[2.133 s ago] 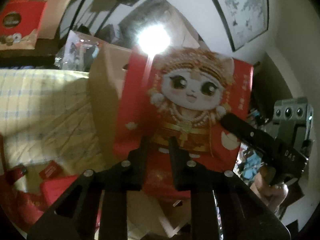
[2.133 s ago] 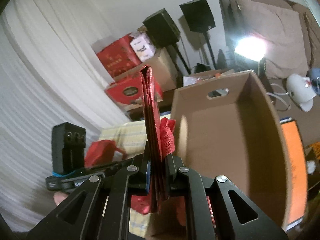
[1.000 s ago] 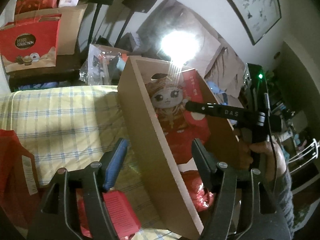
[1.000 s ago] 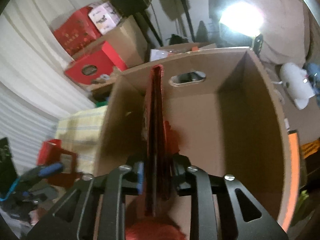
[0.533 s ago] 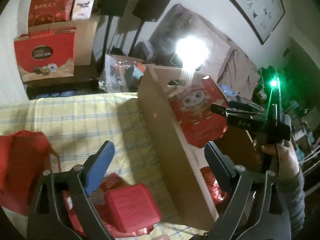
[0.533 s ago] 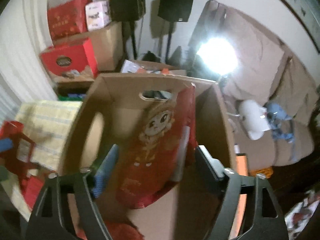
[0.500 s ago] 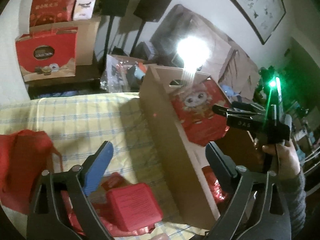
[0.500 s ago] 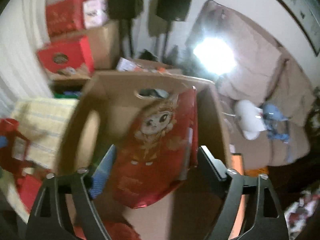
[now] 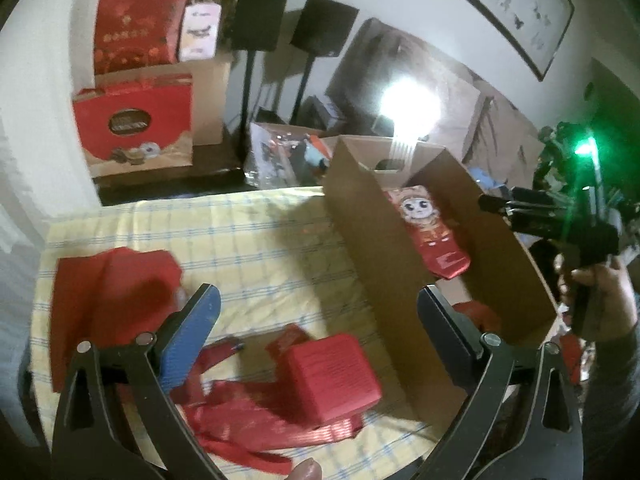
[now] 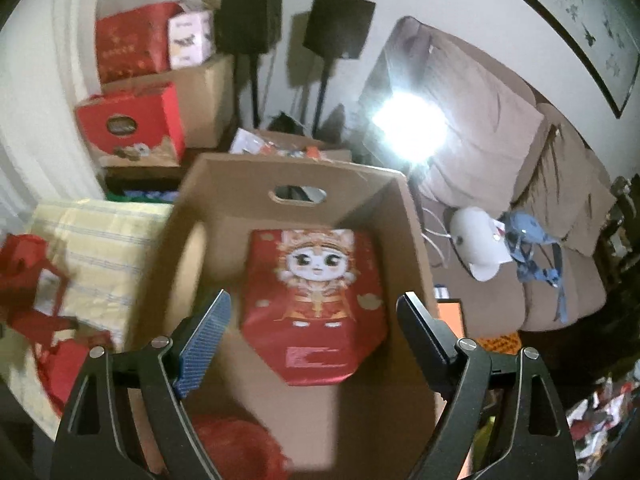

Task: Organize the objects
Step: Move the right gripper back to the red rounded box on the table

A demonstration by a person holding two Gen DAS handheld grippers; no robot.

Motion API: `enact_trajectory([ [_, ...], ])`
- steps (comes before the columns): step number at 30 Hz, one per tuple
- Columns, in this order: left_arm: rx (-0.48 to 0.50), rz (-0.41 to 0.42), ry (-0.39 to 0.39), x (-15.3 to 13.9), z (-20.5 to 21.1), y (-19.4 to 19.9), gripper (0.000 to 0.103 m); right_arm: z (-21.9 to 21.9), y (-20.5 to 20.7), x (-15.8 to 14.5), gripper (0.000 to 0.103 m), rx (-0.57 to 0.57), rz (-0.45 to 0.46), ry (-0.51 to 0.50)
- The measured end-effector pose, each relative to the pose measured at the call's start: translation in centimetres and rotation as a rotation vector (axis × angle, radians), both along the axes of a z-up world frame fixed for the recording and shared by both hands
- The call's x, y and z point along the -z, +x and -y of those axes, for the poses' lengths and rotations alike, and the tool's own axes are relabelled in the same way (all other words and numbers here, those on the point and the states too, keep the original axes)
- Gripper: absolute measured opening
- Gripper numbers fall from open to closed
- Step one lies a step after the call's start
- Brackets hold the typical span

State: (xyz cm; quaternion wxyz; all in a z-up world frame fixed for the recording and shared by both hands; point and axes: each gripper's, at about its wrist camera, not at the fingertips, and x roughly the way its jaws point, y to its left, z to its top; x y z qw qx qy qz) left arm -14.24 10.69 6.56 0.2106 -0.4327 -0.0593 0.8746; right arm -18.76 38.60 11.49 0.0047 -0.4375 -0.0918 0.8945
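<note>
A red gift bag with a cartoon cat [image 10: 316, 300] leans inside the open cardboard box [image 10: 304, 178], free of both grippers. My right gripper [image 10: 314, 297] hovers open above the box, the bag below and beyond its fingers. From the left wrist view the same bag [image 9: 432, 232] shows in the box [image 9: 384, 248], with the right gripper [image 9: 492, 202] over its far side. My left gripper [image 9: 318, 294] is open above the table, left of the box, over a small red box [image 9: 332, 372]. A red mesh bundle [image 10: 236, 444] lies in the box's near end.
The yellow checked tablecloth [image 9: 248, 240] carries a flat red bag [image 9: 108, 292] and red ribbons [image 9: 240, 420]. Red gift boxes [image 9: 136, 120], two speakers on stands [image 9: 260, 12] and a sofa [image 10: 500, 152] with a bright lamp stand behind. A hand [image 9: 608, 300] holds the right gripper.
Both grippers held the cat bag, lowered it into the box, then opened and drew back upward. The bag has tipped over and now leans inside the box.
</note>
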Motion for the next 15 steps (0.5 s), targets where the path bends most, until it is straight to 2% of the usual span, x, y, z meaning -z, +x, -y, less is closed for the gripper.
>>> enact_trajectory([
  [9, -0.036, -0.055, -0.088, -0.3, 2.5, 2.6, 0.098, 5.1, 4.1, -1.7, 0.086, -0.1, -0.064, -0.097],
  [15, -0.063, -0.094, -0.109, -0.2, 4.7, 4.7, 0.098, 9.2, 7.4, -1.7, 0.086, -0.181, -0.094, -0.143],
])
